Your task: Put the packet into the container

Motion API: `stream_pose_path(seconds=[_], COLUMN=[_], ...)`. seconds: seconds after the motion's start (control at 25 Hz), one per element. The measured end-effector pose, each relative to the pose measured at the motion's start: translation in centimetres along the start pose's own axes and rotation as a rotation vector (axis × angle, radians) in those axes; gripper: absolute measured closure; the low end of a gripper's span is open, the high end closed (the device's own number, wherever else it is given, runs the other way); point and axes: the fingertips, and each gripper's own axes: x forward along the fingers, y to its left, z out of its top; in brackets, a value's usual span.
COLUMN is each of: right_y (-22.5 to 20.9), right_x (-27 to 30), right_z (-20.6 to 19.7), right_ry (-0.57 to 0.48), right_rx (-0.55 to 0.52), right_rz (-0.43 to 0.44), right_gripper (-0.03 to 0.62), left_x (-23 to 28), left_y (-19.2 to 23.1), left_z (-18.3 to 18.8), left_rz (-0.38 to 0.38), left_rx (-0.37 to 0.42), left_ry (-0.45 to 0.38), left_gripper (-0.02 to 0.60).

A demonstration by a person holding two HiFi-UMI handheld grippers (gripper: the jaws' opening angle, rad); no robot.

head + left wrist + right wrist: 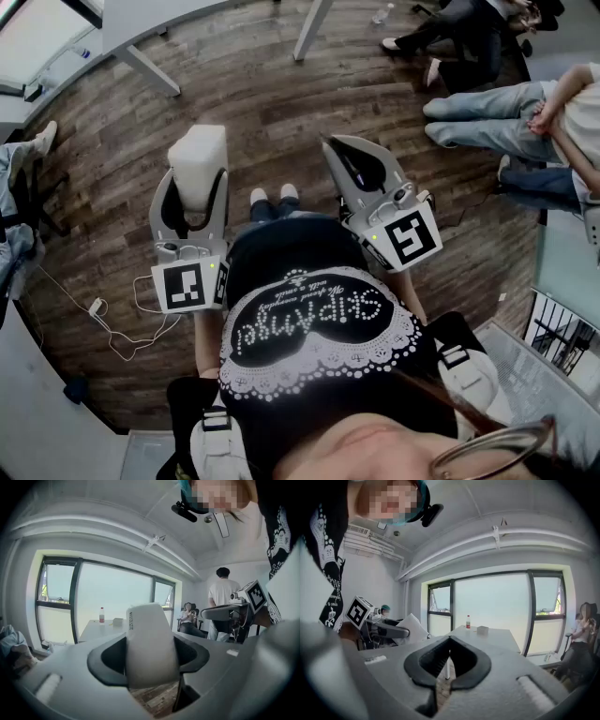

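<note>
The packet (197, 155) sits in the left hand-held gripper (196, 187) above the floor (253, 84).

You held your grey plastic two-jaw left gripper (195, 189) out in front, nearly level, its jaws spread wide and clamped on a white pillow-shaped packet (198, 157). Your matching right gripper (331, 143) pointed forward alongside it, jaw tips together, empty.
</note>
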Motion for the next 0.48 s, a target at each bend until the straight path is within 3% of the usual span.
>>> stream_pose_path(seconds=[0.48], right_y=[-1.2], right_x=[-0.7], right_z=[-0.4], right_ry=[-0.001], right_rx=[0.017], right_rz=[0.019], right_gripper=[0.592], left_x=[0.6], left_y=[-1.4], left_z=[0.3], left_rz=[0.006], left_rx=[0.011], left_ry=[-0.009], left_gripper=[0.304])
